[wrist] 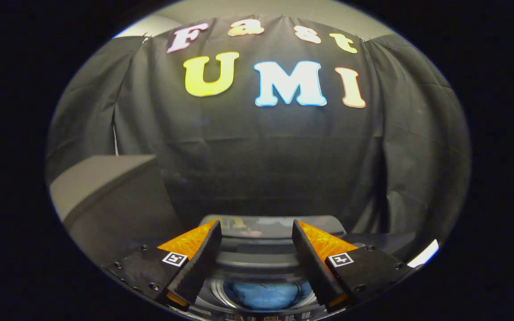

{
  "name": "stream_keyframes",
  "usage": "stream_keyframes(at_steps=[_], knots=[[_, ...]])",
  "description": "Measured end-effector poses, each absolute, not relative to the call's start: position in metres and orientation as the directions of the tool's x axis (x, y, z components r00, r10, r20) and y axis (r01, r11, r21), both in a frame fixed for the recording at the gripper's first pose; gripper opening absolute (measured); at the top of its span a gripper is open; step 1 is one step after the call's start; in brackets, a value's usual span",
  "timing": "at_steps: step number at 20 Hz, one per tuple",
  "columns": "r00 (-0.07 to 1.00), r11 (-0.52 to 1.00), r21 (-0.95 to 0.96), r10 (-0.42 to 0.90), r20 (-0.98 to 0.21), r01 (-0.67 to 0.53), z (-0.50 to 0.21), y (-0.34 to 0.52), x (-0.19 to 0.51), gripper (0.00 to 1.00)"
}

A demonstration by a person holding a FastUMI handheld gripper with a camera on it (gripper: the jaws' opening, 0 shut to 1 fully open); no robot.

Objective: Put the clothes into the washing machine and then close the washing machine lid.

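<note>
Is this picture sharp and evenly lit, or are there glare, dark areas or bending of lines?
Gripper view: fisheye bending curves the cloth wall; the top is brightly lit, the bottom dim. The open gripper has nothing between its fingers; below them, blue clothes in the washing machine look soft and shaded. The raised lid shows faint reflections; a bright glare patch lies beyond the right finger.

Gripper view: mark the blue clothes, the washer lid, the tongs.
blue clothes (263, 295), gripper view, middle of the bundle in the drum
washer lid (257, 225), gripper view, raised panel
tongs (254, 234), gripper view, open, midway between tips
</note>
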State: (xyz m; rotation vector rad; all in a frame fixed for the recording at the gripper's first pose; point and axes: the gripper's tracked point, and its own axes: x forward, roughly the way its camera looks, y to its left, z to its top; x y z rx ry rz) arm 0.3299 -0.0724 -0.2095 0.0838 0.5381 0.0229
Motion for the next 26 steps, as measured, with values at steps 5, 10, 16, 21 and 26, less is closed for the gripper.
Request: stream_keyframes(at_steps=[5, 10, 16, 21, 26], knots=[[0.828, 0.993, 0.119, 0.057, -0.558, 0.011, -0.241, -0.058, 0.264, 0.99], [0.871, 0.994, 0.102, 0.081, -0.485, -0.035, -0.202, -0.039, 0.211, 0.99], [0.949, 0.99, 0.142, 0.024, -0.315, 0.022, -0.111, -0.02, 0.122, 0.99], [0.968, 0.989, 0.144, 0.018, -0.249, 0.019, -0.069, -0.011, 0.043, 0.98], [0.978, 0.992, 0.127, 0.024, -0.209, 0.003, -0.052, -0.022, -0.01, 0.98]])
